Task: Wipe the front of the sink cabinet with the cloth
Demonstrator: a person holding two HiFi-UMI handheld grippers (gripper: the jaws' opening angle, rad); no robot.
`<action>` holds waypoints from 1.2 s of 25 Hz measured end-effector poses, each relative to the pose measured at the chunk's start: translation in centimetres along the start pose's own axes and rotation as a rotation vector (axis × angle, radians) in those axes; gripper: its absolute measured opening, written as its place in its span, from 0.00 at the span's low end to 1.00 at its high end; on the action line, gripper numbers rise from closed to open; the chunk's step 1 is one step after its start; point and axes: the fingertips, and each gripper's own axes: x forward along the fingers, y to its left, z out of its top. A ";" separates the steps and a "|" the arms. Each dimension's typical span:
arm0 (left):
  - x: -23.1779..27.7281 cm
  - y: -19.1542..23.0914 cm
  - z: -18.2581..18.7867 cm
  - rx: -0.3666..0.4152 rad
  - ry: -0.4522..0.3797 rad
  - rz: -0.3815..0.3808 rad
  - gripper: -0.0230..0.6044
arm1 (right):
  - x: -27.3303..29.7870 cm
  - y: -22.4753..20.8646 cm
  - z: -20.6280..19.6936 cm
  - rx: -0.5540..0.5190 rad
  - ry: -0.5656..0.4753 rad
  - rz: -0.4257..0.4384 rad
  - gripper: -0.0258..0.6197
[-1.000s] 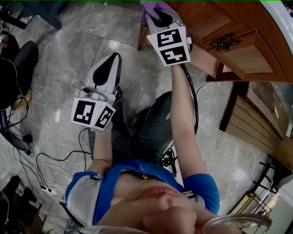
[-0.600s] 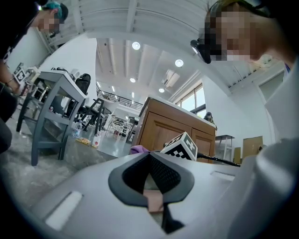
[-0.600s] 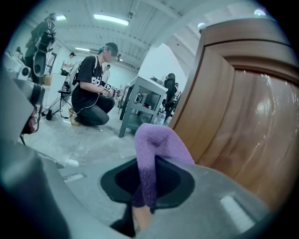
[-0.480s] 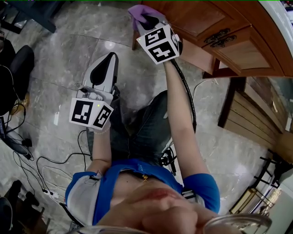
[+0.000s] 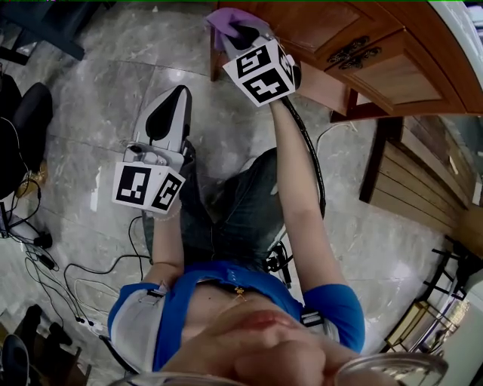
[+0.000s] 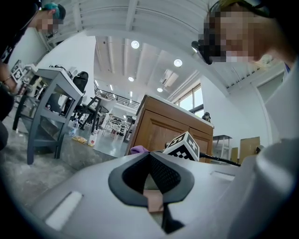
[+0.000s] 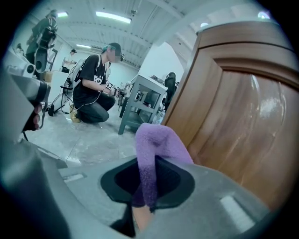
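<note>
Head view, right gripper: the right gripper (image 5: 243,32) is up at the left end of the wooden cabinet (image 5: 332,26), arm stretched out from the blue-sleeved shoulder.
Head view, cloth: a purple cloth (image 5: 225,18) bunches out of its tip, right against the cabinet's corner edge.
Head view, left gripper: the left gripper (image 5: 173,102) hangs well clear of the cabinet, out over the grey marble floor (image 5: 106,75), tip pointing away from the person.
Head view, cabinet front: dark metal handles (image 5: 349,54) sit further along the front, away from the cloth.
Head view, floor: cables (image 5: 83,275) trail far from the cabinet, behind the person's left side.
Left gripper view, jaws: pressed together, and there's nothing between them.
Left gripper view, beyond: the cabinet stands ahead, with a scrap of purple cloth and the other gripper's marker cube (image 6: 183,145) in front of it; a grey table (image 6: 49,88) stands well off to the cabinet's left.
Right gripper view, jaws: clamped tight on the cloth, which folds up and over out of the pads.
Right gripper view, cloth: just beside the glossy wood panel of the cabinet; whether it touches the wood, I can't tell.
Right gripper view, background: a person (image 7: 91,91) crouches on the floor well away from the cabinet.
</note>
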 end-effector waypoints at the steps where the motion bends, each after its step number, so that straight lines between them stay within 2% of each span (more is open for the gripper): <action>1: 0.2 -0.2 -0.1 -0.003 0.001 -0.007 0.03 | -0.2 -0.2 -0.3 0.000 0.005 -0.005 0.13; 21: 3.3 -3.2 -2.7 -0.044 0.045 -0.118 0.03 | -5.2 -3.9 -5.6 0.002 0.111 -0.088 0.13; 30: 4.2 -4.6 -3.8 -0.066 0.066 -0.165 0.03 | -8.1 -5.8 -8.3 0.009 0.178 -0.153 0.13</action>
